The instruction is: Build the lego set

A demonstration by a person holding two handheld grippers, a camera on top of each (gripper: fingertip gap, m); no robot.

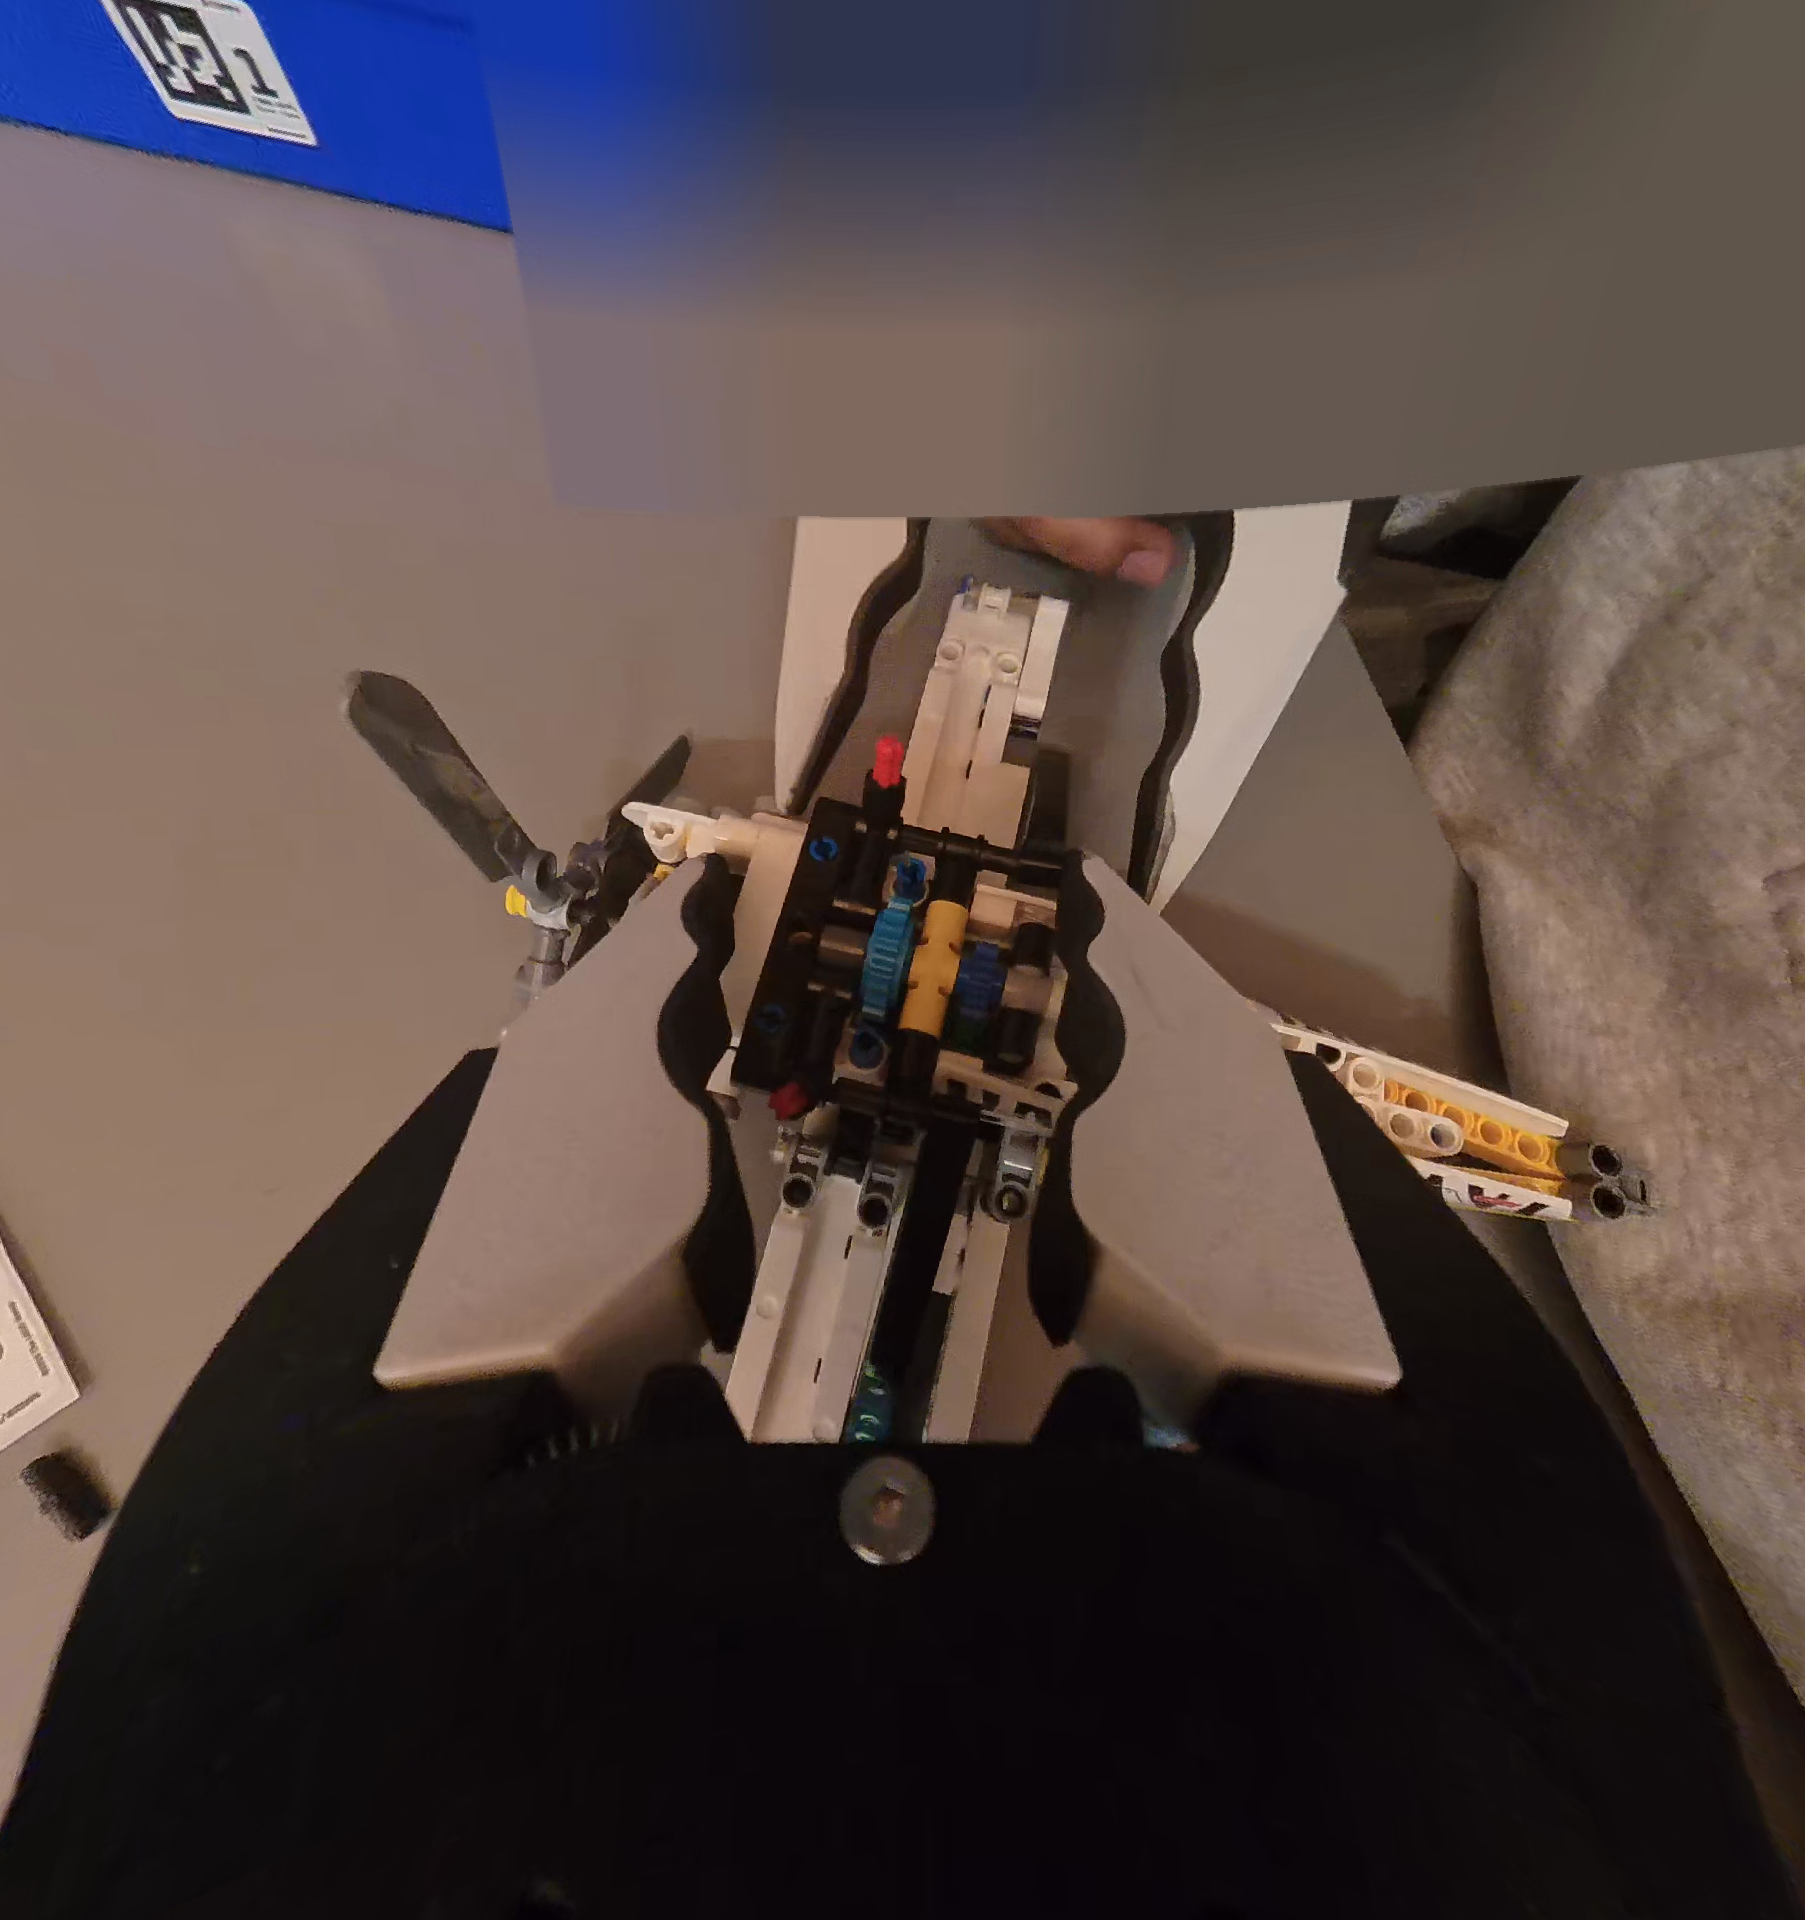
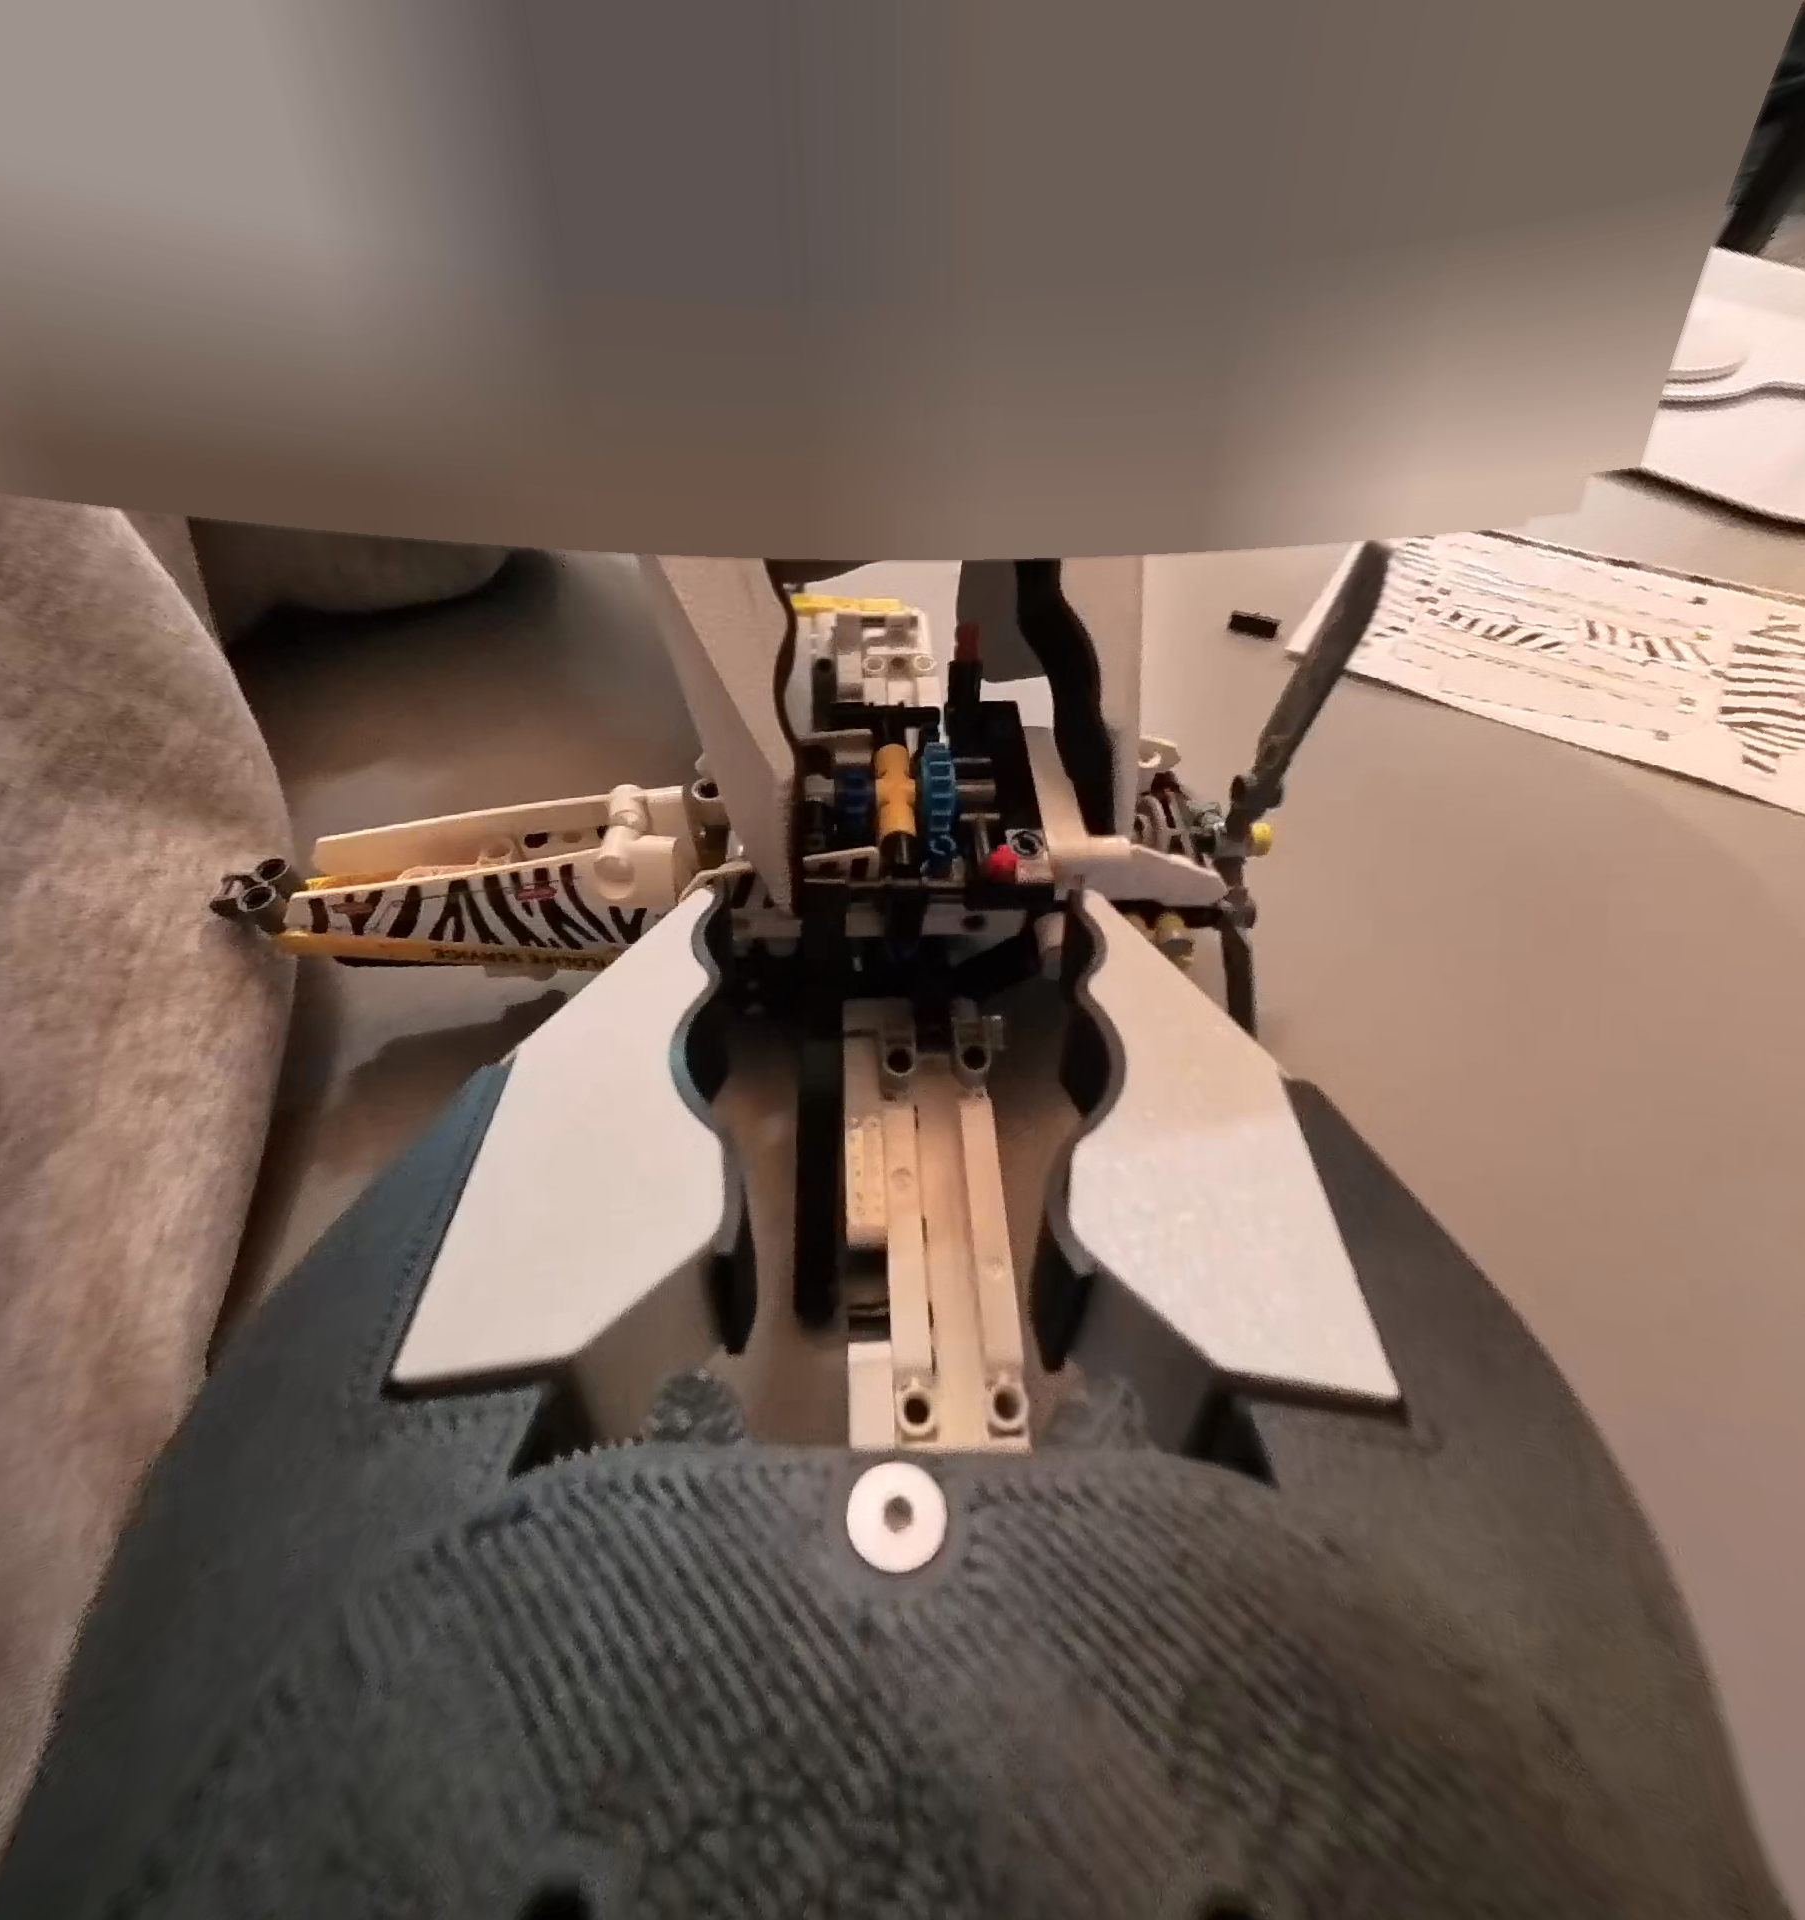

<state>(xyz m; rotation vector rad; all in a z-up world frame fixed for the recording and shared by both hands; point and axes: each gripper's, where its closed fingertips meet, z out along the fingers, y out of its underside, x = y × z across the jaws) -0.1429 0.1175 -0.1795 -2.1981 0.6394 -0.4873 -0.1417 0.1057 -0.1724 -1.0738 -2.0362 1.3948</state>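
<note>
A lego model [image 1: 929, 966] with a black frame, blue gears and a yellow connector is held between both grippers, which face each other. My left gripper [image 1: 898, 894] is shut on its body, pads pressed on both sides. My right gripper [image 2: 896, 904] straddles the model's white beams [image 2: 939, 1195], and its fingertips touch the sides of the model [image 2: 919, 810]. A zebra-striped tail boom [image 2: 462, 904] sticks out to one side and a dark grey rotor blade [image 2: 1313, 665] to the other. The right gripper also shows in the left wrist view [image 1: 991, 831].
A sticker sheet [image 2: 1604, 665] and a small black piece [image 2: 1253, 625] lie on the grey table. Grey fabric [image 1: 1656, 935] lies close beside the tail boom [image 1: 1449, 1132]. A blue mat with a marker tag [image 1: 212, 62] is at the far edge. It is some 5 centimeters from my left tips to the dark grey rotor blade [image 2: 1313, 665].
</note>
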